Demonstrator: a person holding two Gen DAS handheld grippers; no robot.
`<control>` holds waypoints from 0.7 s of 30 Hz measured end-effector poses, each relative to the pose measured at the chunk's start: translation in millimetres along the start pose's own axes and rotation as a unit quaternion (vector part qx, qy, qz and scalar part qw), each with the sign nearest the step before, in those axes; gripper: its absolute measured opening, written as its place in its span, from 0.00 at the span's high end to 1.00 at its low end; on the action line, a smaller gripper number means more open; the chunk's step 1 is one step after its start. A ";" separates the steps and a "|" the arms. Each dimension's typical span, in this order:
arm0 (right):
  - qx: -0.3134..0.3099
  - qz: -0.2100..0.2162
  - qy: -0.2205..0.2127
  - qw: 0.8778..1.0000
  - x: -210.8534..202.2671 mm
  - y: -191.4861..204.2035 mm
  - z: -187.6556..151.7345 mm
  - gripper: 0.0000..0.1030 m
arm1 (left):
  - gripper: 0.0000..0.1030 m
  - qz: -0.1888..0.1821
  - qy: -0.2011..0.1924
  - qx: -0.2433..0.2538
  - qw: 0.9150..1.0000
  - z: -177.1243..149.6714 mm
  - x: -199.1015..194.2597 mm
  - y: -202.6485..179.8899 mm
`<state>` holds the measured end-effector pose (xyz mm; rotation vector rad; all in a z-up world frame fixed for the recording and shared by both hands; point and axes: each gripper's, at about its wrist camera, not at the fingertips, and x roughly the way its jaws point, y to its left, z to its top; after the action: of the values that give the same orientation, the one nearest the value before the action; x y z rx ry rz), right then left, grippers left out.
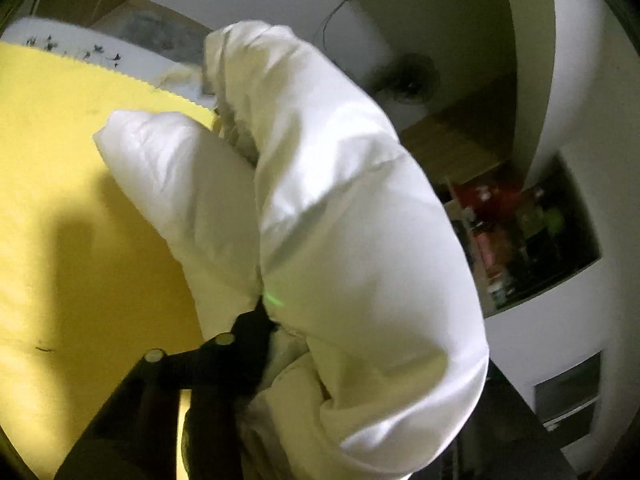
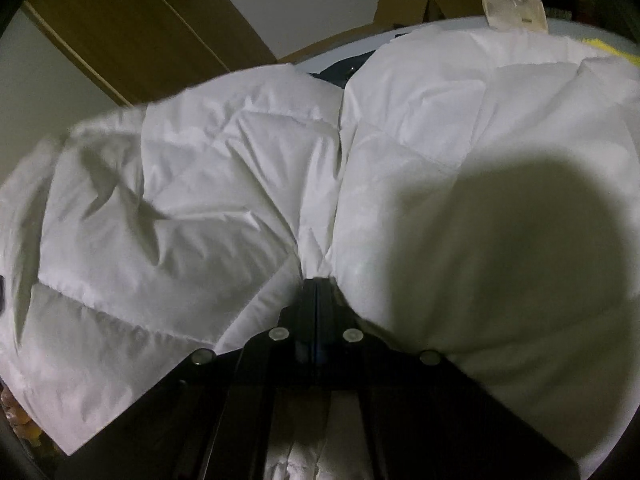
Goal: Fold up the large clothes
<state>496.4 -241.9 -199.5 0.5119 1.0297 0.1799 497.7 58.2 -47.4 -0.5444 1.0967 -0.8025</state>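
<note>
White quilted fabric sits pinched in the right claw point(image 2: 318, 280): its two black fingers are pressed flat together with no gap, and a fold of the white padded jacket point(image 2: 240, 184) runs straight into the tips. From that pinch point the jacket spreads outward in two puffy lobes, left and right, with stitched quilting lines across both. A round dark shadow lies on the right lobe. Beyond the far edge of the jacket a strip of dark blue cloth point(image 2: 340, 70) shows in the gap between the lobes, then a paper tag point(image 2: 514, 2) at the top right, cardboard boxes point(image 2: 420, 0) and a brown wooden door point(image 2: 132, 28) behind.

Left claw point(image 1: 266, 320): narrow, closed on a bunched part of the same jacket point(image 1: 340, 200). Only the near black finger point(image 1: 244, 344) is clearly visible; the other is hidden behind fabric. The jacket rises from the grip as a thick rolled bulge, lifted off the surface, with a second smaller lobe drooping to the left. Picture is motion-blurred. Under and left of the jacket lies a yellow cloth point(image 1: 80, 200) with a zigzag-cut edge, covering the bed; a white printed sheet point(image 1: 80, 40) shows past that edge. Right of the jacket, well apart, a recessed wall shelf point(image 1: 528, 232) holds bottles and red items, too blurred to identify.
</note>
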 end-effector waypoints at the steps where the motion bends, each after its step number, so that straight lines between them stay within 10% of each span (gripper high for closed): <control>1: 0.010 0.010 0.004 1.000 -2.5 -3.8 0.3 1.00 | 0.67 0.006 0.003 -0.003 1.000 -1.3 -3.6 -1.3; 21: -0.010 -0.032 0.050 0.998 -18.9 -14.2 -5.3 1.00 | 0.82 0.030 -0.004 -0.034 0.999 0.1 14.1 0.0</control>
<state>480.9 -259.7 -194.0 0.4553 1.1393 0.1592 501.1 47.0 -55.3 -0.5683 1.1306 -0.7135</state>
